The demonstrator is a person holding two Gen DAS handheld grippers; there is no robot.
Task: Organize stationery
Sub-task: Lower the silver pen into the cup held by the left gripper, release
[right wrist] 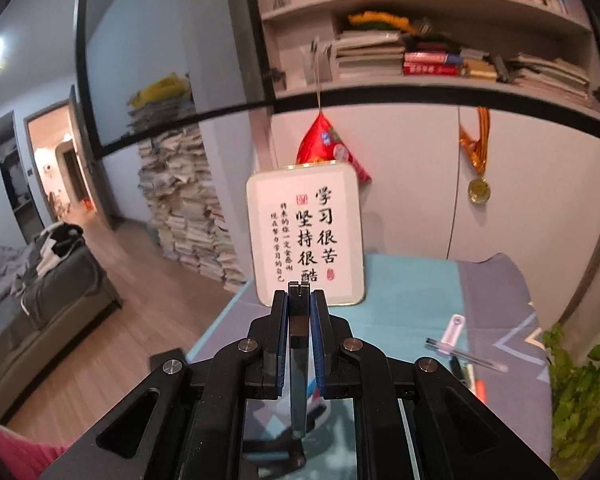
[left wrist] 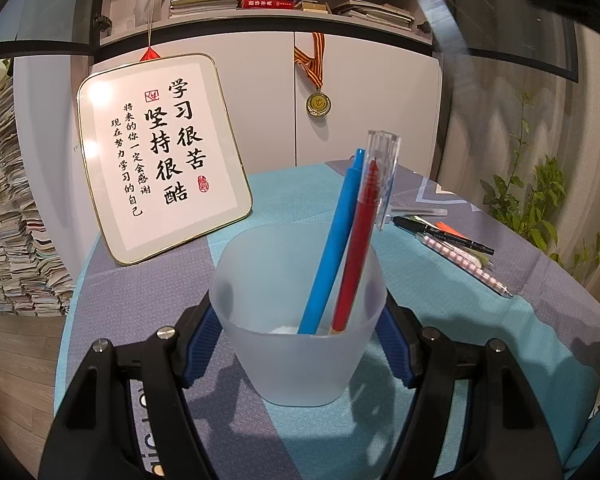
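My left gripper (left wrist: pixel 298 320) is shut on a frosted plastic cup (left wrist: pixel 300 328) that stands on the cloth-covered table (left wrist: pixel 460 340). A blue pen (left wrist: pixel 332 248) and a red pen with a clear cap (left wrist: pixel 360 240) stand in the cup. Several loose pens (left wrist: pixel 452 244) lie on the cloth to the right of the cup. My right gripper (right wrist: pixel 299 300) is shut on a dark flat pen-like item (right wrist: pixel 299 344), held above the table's left part. A clear pen (right wrist: pixel 466 354) and a pale eraser-like piece (right wrist: pixel 454 330) lie on the table to its right.
A framed calligraphy board (left wrist: pixel 160 156) leans on the cabinet at the back of the table. A medal (left wrist: pixel 319 104) hangs on the cabinet door. A green plant (left wrist: pixel 540 208) stands at the right. Stacks of paper (left wrist: pixel 16 240) rise on the floor at the left.
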